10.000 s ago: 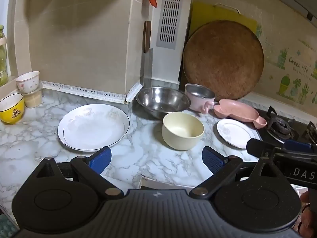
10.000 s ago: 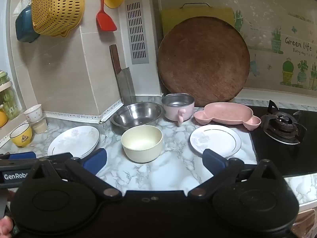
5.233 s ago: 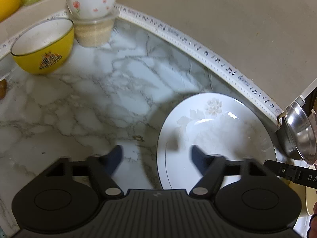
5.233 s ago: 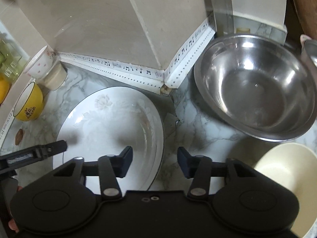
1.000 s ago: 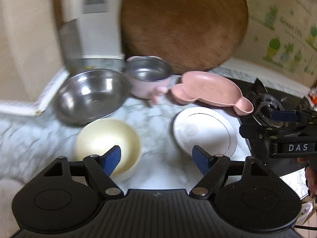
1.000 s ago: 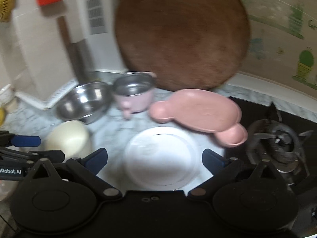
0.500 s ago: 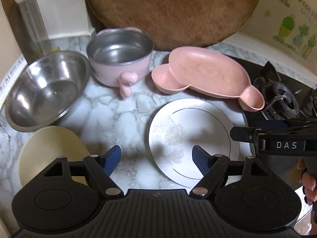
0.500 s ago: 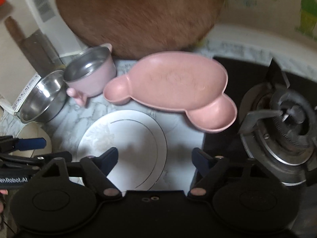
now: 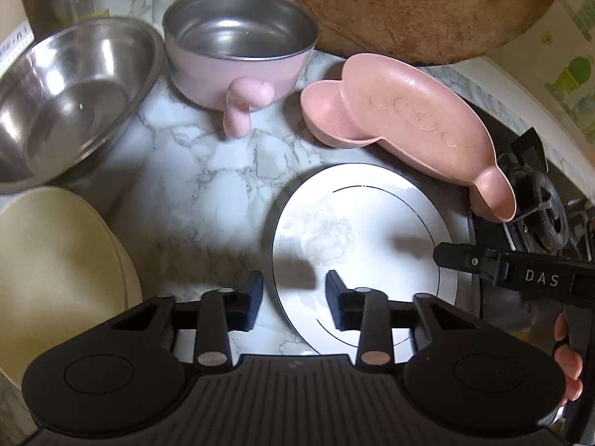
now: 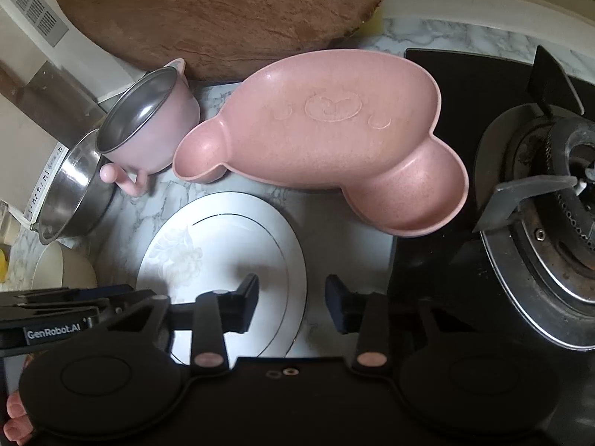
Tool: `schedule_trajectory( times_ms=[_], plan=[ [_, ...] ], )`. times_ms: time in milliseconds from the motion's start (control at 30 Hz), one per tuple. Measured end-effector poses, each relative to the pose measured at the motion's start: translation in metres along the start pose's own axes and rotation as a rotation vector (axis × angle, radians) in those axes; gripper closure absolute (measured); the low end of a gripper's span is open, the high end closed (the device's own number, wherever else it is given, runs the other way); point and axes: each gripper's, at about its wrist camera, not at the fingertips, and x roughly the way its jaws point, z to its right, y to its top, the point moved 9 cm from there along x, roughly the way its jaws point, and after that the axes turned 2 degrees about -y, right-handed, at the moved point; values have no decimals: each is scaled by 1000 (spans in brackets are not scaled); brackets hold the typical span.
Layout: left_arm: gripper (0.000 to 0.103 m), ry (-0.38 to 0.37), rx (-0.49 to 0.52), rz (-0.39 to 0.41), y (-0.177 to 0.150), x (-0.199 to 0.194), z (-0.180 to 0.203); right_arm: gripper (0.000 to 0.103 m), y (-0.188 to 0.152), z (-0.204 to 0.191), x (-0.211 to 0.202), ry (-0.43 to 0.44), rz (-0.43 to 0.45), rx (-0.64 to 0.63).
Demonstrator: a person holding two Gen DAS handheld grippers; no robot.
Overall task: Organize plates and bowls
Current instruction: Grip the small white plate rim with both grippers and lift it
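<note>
A small white plate (image 9: 364, 238) with a faint flower print lies flat on the marble counter. My left gripper (image 9: 293, 297) straddles its left rim, one finger over the plate and one over the counter. Its jaws are closing and the pads stand clear of the rim. In the right wrist view the same plate (image 10: 223, 245) has its right rim between the jaws of my right gripper (image 10: 292, 297), which is also closing without pressing. Behind the plate lie a pink divided dish (image 9: 405, 119) and a pink handled bowl (image 9: 238, 48) with a steel lining.
A steel bowl (image 9: 67, 96) and a cream bowl (image 9: 55, 260) stand to the left. A round wooden board (image 9: 390, 0) leans on the wall behind. The black hob with its gas burner (image 10: 550, 193) borders the plate on the right, under the pink dish's end.
Both grippers have come down and in towards the small white plate. Their jaws have narrowed from wide to a small gap over its opposite rims.
</note>
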Motion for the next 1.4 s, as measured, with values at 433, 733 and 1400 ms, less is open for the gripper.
schedule_trajectory(
  times_ms=[433, 733, 1400],
  plan=[
    [88, -77, -117, -6, -2, 3, -15, 81, -5, 4, 5, 72, -13, 40],
    [93, -88, -103, 5, -7, 4, -16, 93, -8, 11, 4, 92, 10, 77],
    [93, -105, -52, 92, -15, -51, -7, 94, -15, -8, -46, 94, 96, 47]
  ],
)
